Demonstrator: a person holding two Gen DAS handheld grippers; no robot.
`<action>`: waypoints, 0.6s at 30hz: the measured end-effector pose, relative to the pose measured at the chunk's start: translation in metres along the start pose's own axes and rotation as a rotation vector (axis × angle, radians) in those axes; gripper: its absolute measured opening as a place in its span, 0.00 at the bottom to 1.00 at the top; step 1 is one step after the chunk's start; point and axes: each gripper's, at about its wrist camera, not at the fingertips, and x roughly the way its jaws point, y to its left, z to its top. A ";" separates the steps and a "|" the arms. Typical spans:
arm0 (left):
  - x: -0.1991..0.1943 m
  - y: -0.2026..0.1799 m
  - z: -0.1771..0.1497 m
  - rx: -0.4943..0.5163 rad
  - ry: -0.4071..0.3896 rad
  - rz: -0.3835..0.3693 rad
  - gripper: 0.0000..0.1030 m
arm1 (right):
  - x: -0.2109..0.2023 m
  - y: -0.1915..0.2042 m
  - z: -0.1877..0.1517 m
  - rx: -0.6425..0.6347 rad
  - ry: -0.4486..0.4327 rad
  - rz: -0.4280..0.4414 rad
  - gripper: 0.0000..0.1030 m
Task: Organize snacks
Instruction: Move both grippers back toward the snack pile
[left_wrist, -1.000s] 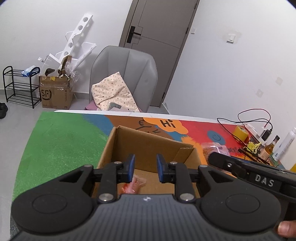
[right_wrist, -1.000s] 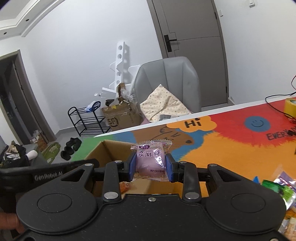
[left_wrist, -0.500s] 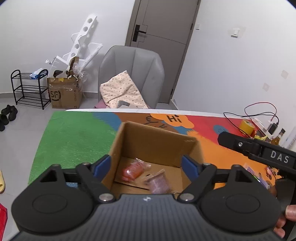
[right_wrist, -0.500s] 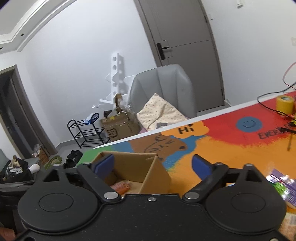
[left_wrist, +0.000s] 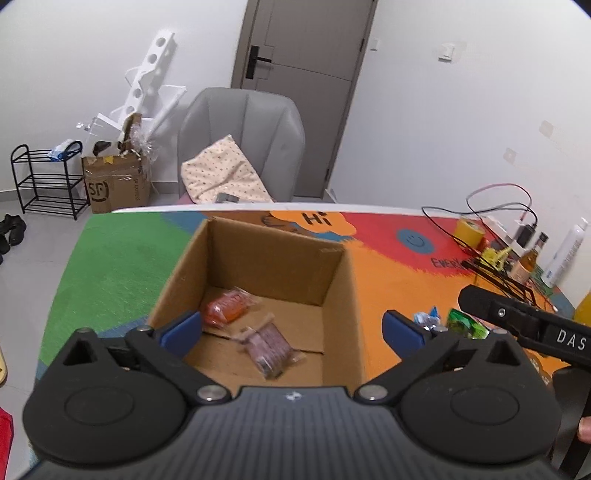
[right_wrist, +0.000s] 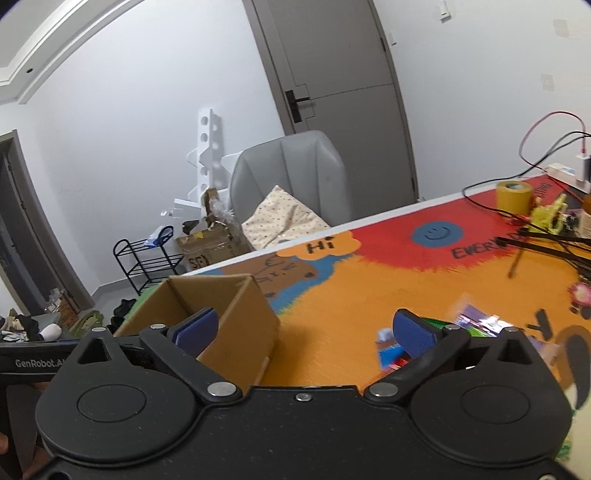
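Note:
An open cardboard box stands on the colourful table mat. Inside lie an orange snack packet and a purple snack packet. My left gripper is open and empty above the box's near side. My right gripper is open and empty, right of the box, over the orange mat. Several loose snack packets lie blurred past its right finger; in the left wrist view they show right of the box, beside the right gripper's body.
A yellow tape roll, cables, a yellow toy and bottles crowd the table's far right. A grey chair with a cushion stands behind the table. A shoe rack and a carton are on the floor.
My right gripper opened, dropped the purple packet into the box and moved right. My left gripper opened wide and pulled back above the box.

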 end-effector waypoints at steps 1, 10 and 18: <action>0.000 -0.003 -0.002 0.003 0.003 -0.009 1.00 | -0.003 -0.004 -0.001 0.001 0.002 -0.005 1.00; -0.003 -0.032 -0.018 0.032 0.018 -0.080 1.00 | -0.024 -0.041 -0.013 0.065 -0.002 -0.043 1.00; -0.001 -0.058 -0.029 0.027 0.058 -0.136 1.00 | -0.040 -0.065 -0.021 0.058 0.019 -0.089 1.00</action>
